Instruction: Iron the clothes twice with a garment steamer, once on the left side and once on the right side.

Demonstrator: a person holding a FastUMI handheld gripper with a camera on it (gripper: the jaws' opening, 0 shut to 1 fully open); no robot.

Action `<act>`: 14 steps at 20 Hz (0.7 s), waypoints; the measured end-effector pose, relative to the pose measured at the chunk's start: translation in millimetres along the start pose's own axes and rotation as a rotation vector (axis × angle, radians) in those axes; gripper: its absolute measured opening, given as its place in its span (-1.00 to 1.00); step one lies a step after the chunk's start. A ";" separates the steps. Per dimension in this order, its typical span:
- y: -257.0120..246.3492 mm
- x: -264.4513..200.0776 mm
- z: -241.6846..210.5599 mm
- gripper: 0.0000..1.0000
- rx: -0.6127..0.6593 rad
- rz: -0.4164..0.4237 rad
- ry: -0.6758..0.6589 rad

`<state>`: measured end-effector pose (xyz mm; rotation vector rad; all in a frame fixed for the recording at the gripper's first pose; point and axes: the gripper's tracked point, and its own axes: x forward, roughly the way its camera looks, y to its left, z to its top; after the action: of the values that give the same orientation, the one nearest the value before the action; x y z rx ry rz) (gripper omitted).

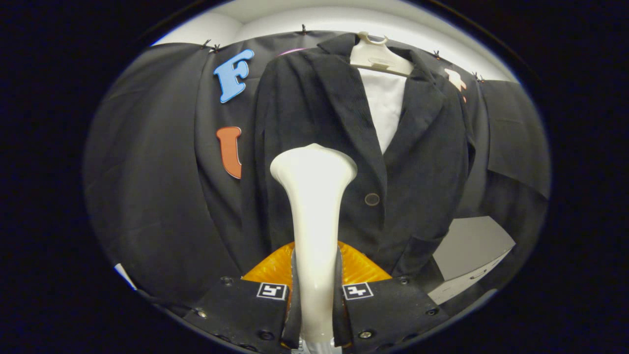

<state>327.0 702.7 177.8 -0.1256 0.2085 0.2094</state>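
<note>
We have the garment steamer (314,196) clamped in the gripper (314,300) — both fingers (268,307) press against its slim handle low in the centre of the frame, one on each side, so the grasp looks firm. The steamer's flared white head rises up the middle of the picture and sits in front of the jacket (417,162), on the panel left of the button (372,199). Whether the head is actually touching the cloth or hanging just off it, we cannot tell from this angle.

The jacket is dark and hangs on a pale hanger (378,56) at the top centre, with a white lining (385,105) showing between the lapels. It takes up the centre and right of the frame, against the booth wall.

As for progress, we judge that the work is somewhere in the pass over the left-of-frame side, since the head is lined up with that panel at about mid-height. No steam is visible, and the fabric gives no clear sign of what has been pressed — it looks evenly dark on both sides. So we cannot say that either pass is finished. By our reading, the panel right of the button is yet to be covered, and perhaps the rest of this side as well.
</note>
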 end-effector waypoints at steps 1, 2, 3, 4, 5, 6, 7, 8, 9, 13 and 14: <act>-1.6 0.5 -7.6 -0.43 -0.003 -0.002 0.010; -2.4 2.0 -14.2 -0.43 -0.005 -0.003 0.018; -2.2 2.6 -21.3 -0.43 -0.010 -0.006 0.023; -2.6 2.9 -27.0 -0.43 -0.015 -0.007 0.029; -3.2 3.7 -33.8 -0.43 -0.017 -0.008 0.037; -4.0 5.1 -42.1 -0.43 -0.019 -0.008 0.048; -4.0 5.6 -49.5 -0.44 -0.018 -0.005 0.056; -4.1 6.4 -55.4 -0.43 -0.016 -0.004 0.065; -5.6 7.2 -63.2 -0.44 -0.017 -0.007 0.075; -9.0 11.2 -91.1 -0.43 -0.026 -0.009 0.106; -9.5 11.8 -97.4 -0.43 -0.034 -0.011 0.117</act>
<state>321.7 681.6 81.7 -0.1729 0.3206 0.1952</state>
